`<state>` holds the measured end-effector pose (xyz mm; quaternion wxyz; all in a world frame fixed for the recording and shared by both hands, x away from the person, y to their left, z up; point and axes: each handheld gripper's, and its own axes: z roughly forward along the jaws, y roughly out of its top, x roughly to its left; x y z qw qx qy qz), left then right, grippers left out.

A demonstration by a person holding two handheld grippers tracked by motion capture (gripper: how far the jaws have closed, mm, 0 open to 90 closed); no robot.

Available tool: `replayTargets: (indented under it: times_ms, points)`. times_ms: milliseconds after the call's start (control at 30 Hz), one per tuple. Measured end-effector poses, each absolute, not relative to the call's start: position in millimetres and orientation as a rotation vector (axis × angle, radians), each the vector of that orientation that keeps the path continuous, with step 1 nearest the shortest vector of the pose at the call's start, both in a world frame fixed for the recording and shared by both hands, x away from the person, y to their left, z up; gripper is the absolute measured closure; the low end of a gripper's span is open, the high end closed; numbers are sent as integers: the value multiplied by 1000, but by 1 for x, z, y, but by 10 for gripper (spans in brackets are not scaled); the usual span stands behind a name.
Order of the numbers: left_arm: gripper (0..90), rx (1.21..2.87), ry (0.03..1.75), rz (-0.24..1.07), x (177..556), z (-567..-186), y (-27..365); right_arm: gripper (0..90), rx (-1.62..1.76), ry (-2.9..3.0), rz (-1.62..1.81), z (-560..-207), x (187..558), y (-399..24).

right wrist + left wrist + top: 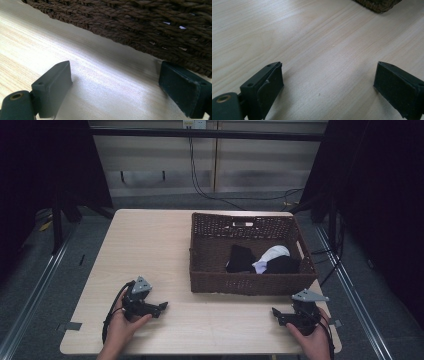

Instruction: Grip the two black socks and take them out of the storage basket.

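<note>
One wicker basket [250, 287] sits right of centre on the table [150, 245], holding dark and white clothes [262, 260], about three pieces. The right gripper [276, 312], lower right, and the left gripper [162, 306], lower left, are both spread wide and empty. The clothes lie up-frame; the right gripper is nearer the basket.

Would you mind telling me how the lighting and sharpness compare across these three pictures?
High view: dim overall, black at both sides, the table evenly lit, the clothes in the basket hard to make out. Left gripper view: bright, with a soft sheen on the wood between the open jaws; the basket corner is blurred. Right gripper view: glare on the wood, shadow under the basket wall, whose weave looks fairly sharp.
</note>
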<state>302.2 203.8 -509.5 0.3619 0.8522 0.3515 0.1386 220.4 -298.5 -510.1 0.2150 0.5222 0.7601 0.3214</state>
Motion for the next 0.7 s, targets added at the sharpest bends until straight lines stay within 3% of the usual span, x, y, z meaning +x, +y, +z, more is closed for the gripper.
replayTargets:
  times_ms: [700]
  points:
    - [79, 2198, 905, 352, 302, -509, 204, 166, 1436, 2231, 814, -494, 223, -295]
